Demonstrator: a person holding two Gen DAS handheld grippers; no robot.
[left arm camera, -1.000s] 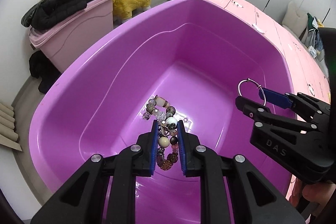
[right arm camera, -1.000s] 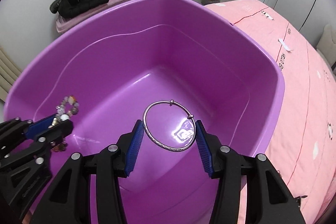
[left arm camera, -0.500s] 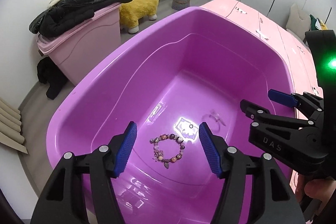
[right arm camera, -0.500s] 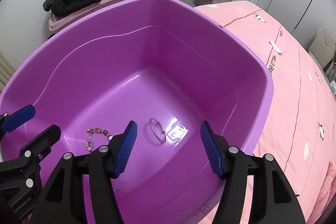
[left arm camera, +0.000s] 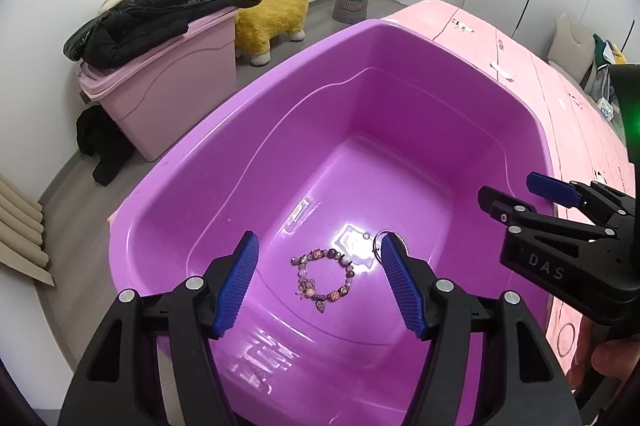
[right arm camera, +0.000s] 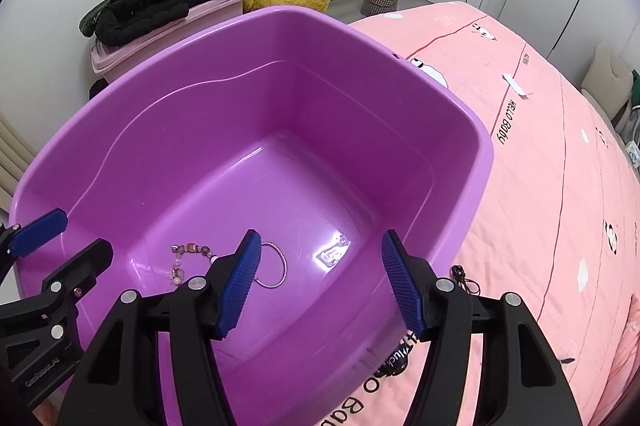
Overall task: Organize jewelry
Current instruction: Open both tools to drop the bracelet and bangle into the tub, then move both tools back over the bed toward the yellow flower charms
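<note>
Both grippers are hanging over the purple tub (left arm camera: 256, 130) with their blue pads spread apart and nothing between them. In the left wrist view the left gripper (left arm camera: 318, 284) is filling the lower middle of the frame, its jaws having just been opening, with only air between the pads and the beaded bracelet (left arm camera: 323, 276) lying far below on the tub floor, framed by that gap. In the right wrist view the right gripper (right arm camera: 320, 284) is likewise standing wide at the bottom centre, its jaws also having just been opening, holding nothing. The thin silver ring (right arm camera: 274, 266) is lying flat on the floor at lower centre, partly hidden behind the left-hand pad, just beside the bracelet but apart from it. These 2 pieces are sitting loose together in 1 bin, which I take to be the sorting place, so the spread jaws suit a drop-off. A dark cord (right arm camera: 464, 276) is lying on the pink bedspread (right arm camera: 540, 166) at lower right, possibly the next piece.
</note>
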